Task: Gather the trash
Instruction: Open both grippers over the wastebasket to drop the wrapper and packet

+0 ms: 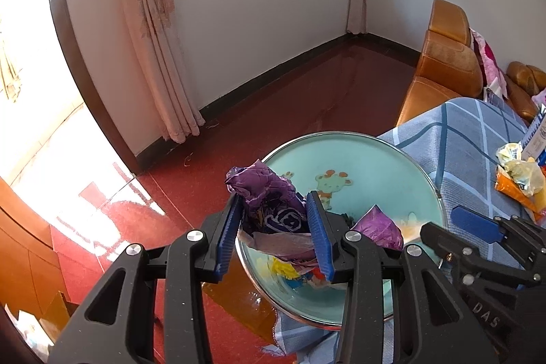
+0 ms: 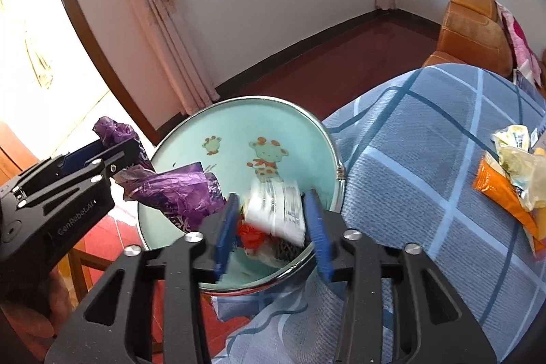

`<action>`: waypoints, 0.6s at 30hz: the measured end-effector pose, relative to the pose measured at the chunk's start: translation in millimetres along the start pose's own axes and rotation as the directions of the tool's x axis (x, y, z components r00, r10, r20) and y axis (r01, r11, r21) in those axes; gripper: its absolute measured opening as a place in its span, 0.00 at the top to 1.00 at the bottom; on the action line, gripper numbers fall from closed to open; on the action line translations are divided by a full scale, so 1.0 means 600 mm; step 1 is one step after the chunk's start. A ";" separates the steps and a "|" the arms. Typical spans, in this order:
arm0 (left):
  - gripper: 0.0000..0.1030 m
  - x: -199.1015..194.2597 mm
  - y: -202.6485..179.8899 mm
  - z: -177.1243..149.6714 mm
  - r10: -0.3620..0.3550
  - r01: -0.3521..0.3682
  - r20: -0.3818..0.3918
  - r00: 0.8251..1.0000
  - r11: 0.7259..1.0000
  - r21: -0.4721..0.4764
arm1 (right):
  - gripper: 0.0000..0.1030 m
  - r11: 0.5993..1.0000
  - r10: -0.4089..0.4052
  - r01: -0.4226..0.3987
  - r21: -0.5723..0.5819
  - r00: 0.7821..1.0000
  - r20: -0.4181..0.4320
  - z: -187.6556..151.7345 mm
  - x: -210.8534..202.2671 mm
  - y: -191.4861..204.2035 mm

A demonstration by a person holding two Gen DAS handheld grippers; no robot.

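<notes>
Right between the left gripper [image 1: 278,232] pads sits a crumpled purple wrapper [image 1: 269,197], and both blue pads press on it, so that one's clamped and held up over the near edge of the basin [image 1: 382,159]. The basin is a pale green enamel thing with little cartoon giraffes printed inside, parked on the corner of a table with a blue checked cloth [image 2: 426,159]. Below the left gripper's fingers, more scraps lie in the bottom: another purple piece [image 1: 378,227] just off to its right, plus some yellow and red bits.

The right gripper [image 2: 273,227] hangs over the basin too, jaws apart. A white printed wrapper [image 2: 278,208] shows between its pads, but it's smeared with blur, so it's hard to say if it touches either pad; it looks loose. Under it there's something red [image 2: 250,236] and a dark patterned scrap.

Further off to the right of the right gripper, an orange packet [image 2: 505,193] and a crinkled yellowish wrapper [image 2: 518,156] lie on the cloth, well apart from the basin.
</notes>
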State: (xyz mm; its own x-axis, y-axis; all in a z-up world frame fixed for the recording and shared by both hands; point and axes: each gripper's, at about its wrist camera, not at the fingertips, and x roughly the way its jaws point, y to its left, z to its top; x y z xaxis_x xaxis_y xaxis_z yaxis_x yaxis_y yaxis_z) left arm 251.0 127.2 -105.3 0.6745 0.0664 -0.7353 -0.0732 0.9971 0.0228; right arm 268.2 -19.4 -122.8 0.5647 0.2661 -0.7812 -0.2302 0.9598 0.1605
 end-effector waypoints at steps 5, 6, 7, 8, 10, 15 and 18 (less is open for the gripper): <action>0.59 0.005 -0.002 -0.004 -0.002 0.002 -0.019 1.000 1.000 0.000 | 0.53 1.000 -0.017 0.017 0.006 1.000 0.018 -0.004 -0.014 -0.007; 0.59 0.006 -0.004 -0.004 -0.004 0.004 -0.021 1.000 1.000 0.000 | 0.53 1.000 -0.020 0.020 0.014 1.000 0.023 -0.003 -0.019 -0.012; 0.59 0.006 -0.005 -0.004 -0.006 0.006 -0.022 1.000 1.000 0.003 | 0.53 1.000 -0.024 0.023 0.021 0.999 0.027 -0.003 -0.023 -0.017; 0.59 0.005 -0.008 -0.005 -0.006 0.006 -0.024 1.000 1.000 0.010 | 0.53 0.999 -0.028 0.027 0.026 0.999 0.032 -0.003 -0.028 -0.020; 0.54 0.004 -0.014 -0.006 0.005 -0.004 -0.025 1.000 1.000 0.026 | 0.53 0.999 -0.040 0.039 0.035 0.998 0.042 -0.005 -0.037 -0.027; 0.42 0.004 -0.022 -0.006 0.018 -0.017 -0.028 0.999 0.999 0.042 | 0.53 0.996 -0.074 0.071 0.049 0.995 0.062 -0.017 -0.062 -0.045; 0.32 -0.002 -0.025 -0.006 0.032 -0.031 -0.021 0.999 0.999 0.045 | 0.53 0.994 -0.092 0.087 0.068 0.993 0.069 -0.026 -0.077 -0.059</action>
State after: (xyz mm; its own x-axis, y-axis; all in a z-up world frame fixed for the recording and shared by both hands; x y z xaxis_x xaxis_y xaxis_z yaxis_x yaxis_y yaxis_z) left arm 248.5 112.1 -107.3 0.6560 0.0977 -0.7484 -0.0614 0.9952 0.0761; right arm 238.1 -67.1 -102.0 0.6367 0.1825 -0.7492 -0.1256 0.9832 0.1328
